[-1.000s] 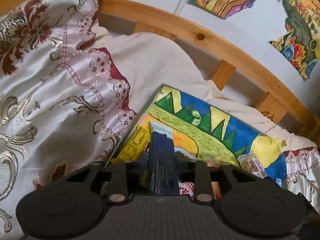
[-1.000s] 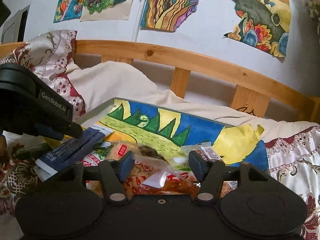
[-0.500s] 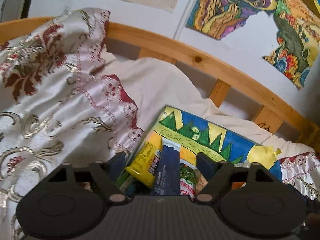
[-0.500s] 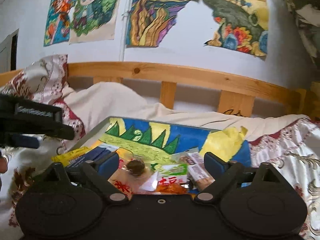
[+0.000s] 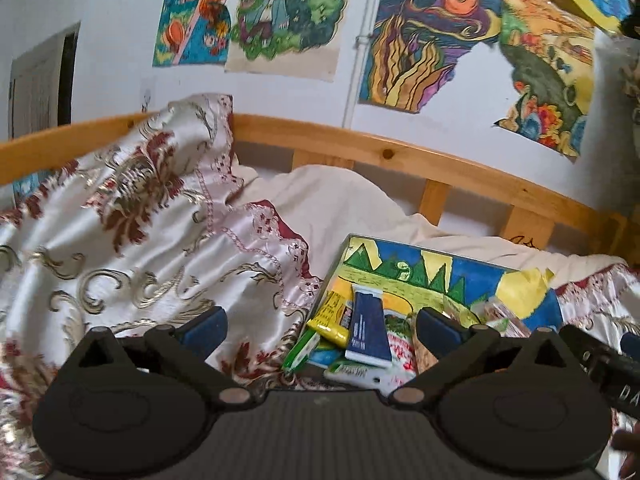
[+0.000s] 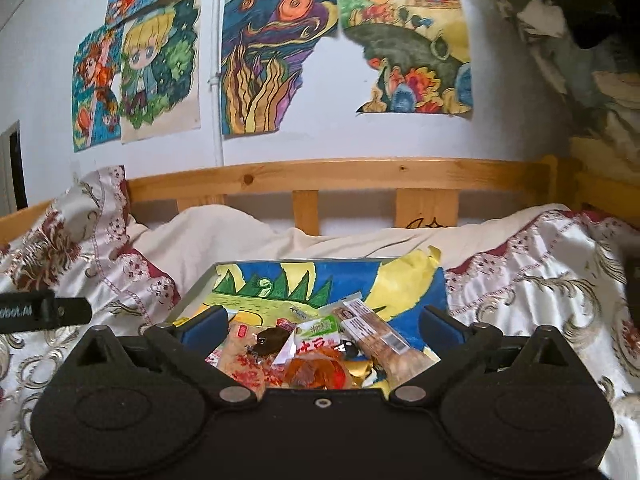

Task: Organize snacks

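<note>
A flat box with a painted landscape lid [image 5: 420, 272] [image 6: 320, 280] lies on the bed and holds several snack packets. A dark blue packet [image 5: 367, 330] lies on its left end beside a yellow packet [image 5: 328, 316] and a green one [image 5: 301, 350]. My left gripper [image 5: 320, 326] is open and empty, raised above and behind them. My right gripper [image 6: 322, 326] is open and empty above a pile with a long brown wrapped bar [image 6: 380, 336], an orange packet [image 6: 316, 372] and a green-white sachet [image 6: 320, 326].
A satin floral quilt [image 5: 140, 240] is bunched at the left and covers the bed at the right [image 6: 540, 280]. A wooden bed rail [image 6: 340, 176] runs behind, under a wall of drawings [image 6: 272, 60]. The other gripper shows at the left edge [image 6: 40, 310].
My left gripper let go of the dark blue packet, opened wide and drew back. My right gripper also opened wider and pulled back and up from the pile.
</note>
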Available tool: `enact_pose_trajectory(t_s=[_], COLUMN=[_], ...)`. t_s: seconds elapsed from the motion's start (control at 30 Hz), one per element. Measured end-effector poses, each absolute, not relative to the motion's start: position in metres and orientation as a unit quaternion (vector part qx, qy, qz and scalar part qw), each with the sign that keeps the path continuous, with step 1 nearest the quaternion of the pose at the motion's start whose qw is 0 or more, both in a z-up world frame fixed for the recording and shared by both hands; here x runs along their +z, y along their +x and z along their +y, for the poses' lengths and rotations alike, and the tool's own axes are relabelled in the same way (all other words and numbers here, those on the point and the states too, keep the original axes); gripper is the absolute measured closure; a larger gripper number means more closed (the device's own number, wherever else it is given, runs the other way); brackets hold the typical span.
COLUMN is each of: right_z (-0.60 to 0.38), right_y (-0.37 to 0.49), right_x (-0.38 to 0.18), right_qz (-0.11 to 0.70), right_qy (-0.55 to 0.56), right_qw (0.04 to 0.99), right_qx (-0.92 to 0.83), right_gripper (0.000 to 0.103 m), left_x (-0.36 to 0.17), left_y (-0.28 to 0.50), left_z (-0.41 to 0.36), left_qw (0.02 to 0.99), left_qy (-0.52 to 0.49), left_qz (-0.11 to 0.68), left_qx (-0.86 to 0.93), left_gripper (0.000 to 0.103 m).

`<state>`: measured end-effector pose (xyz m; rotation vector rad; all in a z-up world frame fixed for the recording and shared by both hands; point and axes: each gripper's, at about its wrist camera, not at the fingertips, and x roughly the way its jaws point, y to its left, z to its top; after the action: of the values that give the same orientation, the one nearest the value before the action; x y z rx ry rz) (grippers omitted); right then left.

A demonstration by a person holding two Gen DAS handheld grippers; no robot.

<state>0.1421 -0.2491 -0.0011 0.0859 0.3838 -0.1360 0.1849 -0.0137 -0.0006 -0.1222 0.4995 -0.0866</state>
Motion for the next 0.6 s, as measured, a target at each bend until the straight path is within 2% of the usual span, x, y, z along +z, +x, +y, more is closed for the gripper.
enact_pose_trajectory(t_s=[0.6], right_z=[-0.259], right_y=[0.067], right_x=[0.011], right_qz=[0.215], right_qy=[0.053], right_qw=[0.972], right_qx=[-0.079], right_gripper=[0.001], left_x=[0.001], left_y=[0.117], left_z=[-0.010], left_qw=[0.965], left_qy=[-0.015], left_qz=[0.257], left_qx=[-0.046], left_gripper=[0.001])
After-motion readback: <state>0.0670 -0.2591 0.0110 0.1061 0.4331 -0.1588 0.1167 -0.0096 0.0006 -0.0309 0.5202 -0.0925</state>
